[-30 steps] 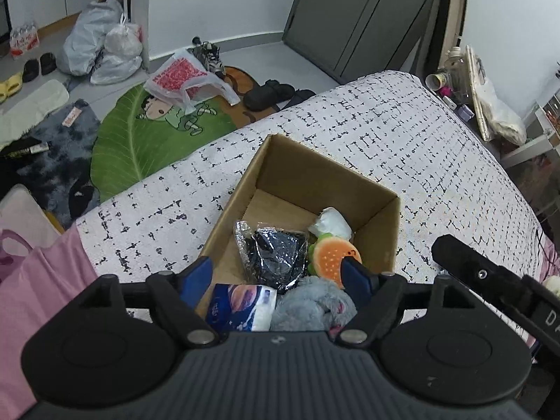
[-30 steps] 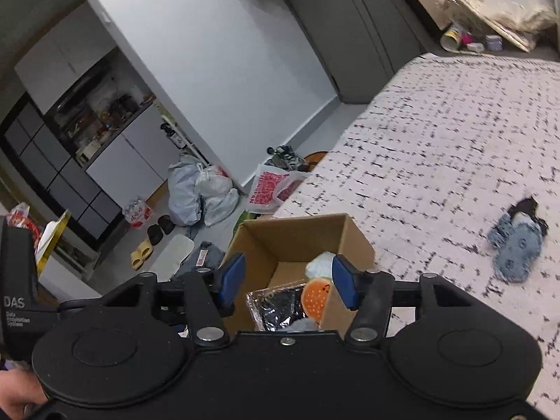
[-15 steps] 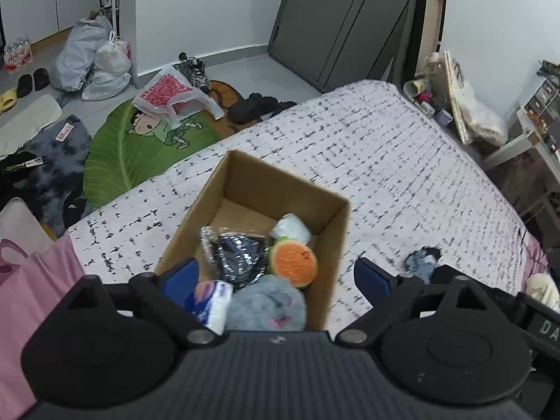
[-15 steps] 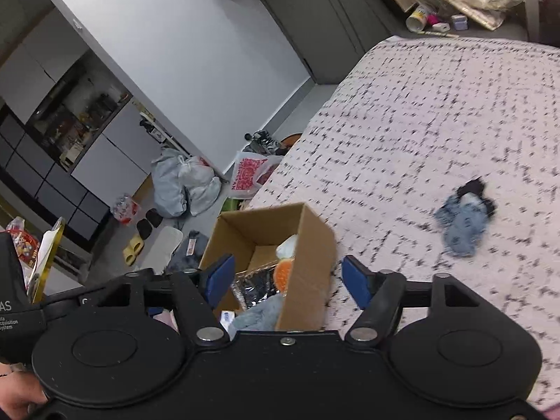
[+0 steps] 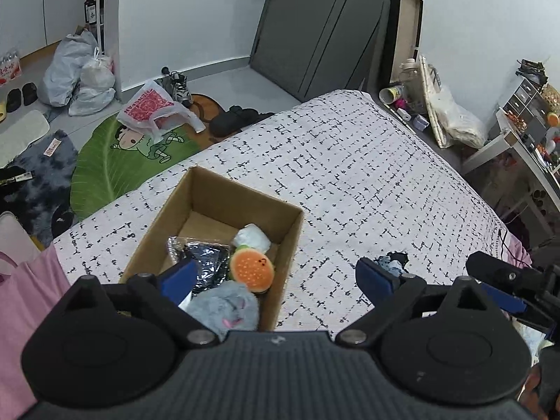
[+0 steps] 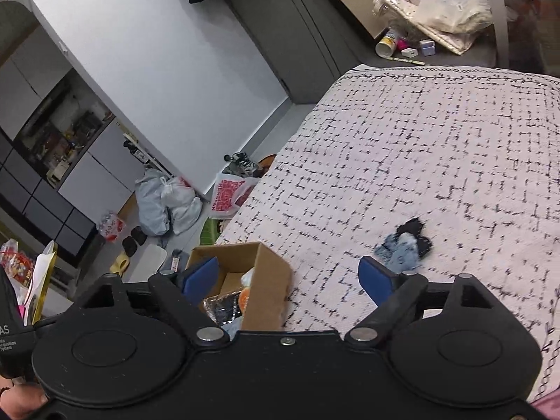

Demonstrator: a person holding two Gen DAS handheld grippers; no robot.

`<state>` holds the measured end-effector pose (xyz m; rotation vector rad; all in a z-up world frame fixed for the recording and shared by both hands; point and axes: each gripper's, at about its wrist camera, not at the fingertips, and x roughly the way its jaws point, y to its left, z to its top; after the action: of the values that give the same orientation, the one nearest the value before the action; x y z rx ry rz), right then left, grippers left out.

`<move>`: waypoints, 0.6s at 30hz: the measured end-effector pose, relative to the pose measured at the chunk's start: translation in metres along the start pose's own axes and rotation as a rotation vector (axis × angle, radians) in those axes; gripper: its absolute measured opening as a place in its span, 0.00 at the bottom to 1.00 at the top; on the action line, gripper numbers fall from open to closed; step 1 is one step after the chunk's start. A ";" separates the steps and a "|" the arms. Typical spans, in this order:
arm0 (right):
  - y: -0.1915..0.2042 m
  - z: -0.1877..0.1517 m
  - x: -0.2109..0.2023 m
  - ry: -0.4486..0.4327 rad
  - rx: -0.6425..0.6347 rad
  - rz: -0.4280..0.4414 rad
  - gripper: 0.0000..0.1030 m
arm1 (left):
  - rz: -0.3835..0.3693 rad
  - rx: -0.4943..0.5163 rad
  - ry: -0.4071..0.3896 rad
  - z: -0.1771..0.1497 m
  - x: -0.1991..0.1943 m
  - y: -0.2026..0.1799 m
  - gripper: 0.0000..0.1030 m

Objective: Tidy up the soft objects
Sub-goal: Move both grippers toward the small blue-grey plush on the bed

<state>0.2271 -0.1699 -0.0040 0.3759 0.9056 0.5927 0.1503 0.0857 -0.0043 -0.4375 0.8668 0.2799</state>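
Left gripper [image 5: 276, 278]: jaws spread wide, having just been opening; nothing gripped. Its left blue pad sits over the near end of the cardboard box [image 5: 287, 245], its right pad over bare bedspread [image 5: 350, 161] past the box's right wall.

Cardboard box: open-topped, on the bed directly ahead of and below the left gripper. Contents, nearest first: grey plush [image 5: 227, 309] against the near wall, burger plush [image 5: 251, 268] just beyond it and touching, a crinkled dark foil packet [image 5: 206, 257] to the left of the burger, a white soft item [image 5: 252, 237] behind the burger toward the right wall. Far end of the box floor bare.

Right gripper [image 6: 288, 276]: jaws also wide apart, just been opening, empty. The box lies ahead-left of it, partly behind its left pad.

Blue-and-black soft toy [image 6: 406, 243]: loose on the bedspread, just beyond the right gripper's right pad, well apart from the box; in the left wrist view it peeks out behind that gripper's right pad [image 5: 393, 260]

Floor beyond the bed: green leaf mat [image 5: 115, 164], plastic bags [image 5: 80, 73]
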 end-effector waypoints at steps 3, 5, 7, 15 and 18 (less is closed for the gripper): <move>-0.013 0.002 -0.003 -0.009 0.012 -0.001 0.85 | -0.008 0.002 0.002 -0.001 0.001 -0.007 0.93; -0.026 -0.001 -0.004 -0.026 0.039 0.014 0.85 | -0.012 0.013 0.004 -0.003 0.004 -0.013 0.93; -0.042 -0.005 -0.002 -0.038 0.093 0.019 0.85 | -0.008 0.035 0.003 -0.005 0.009 -0.020 0.93; -0.081 -0.002 -0.006 -0.055 0.160 0.013 0.85 | -0.028 0.050 0.003 -0.014 0.033 -0.051 0.93; -0.093 -0.003 -0.002 -0.054 0.179 0.005 0.83 | -0.032 0.065 0.002 -0.018 0.041 -0.066 0.93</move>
<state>0.2535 -0.2436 -0.0549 0.5533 0.9082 0.5054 0.1910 0.0221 -0.0296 -0.3910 0.8677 0.2214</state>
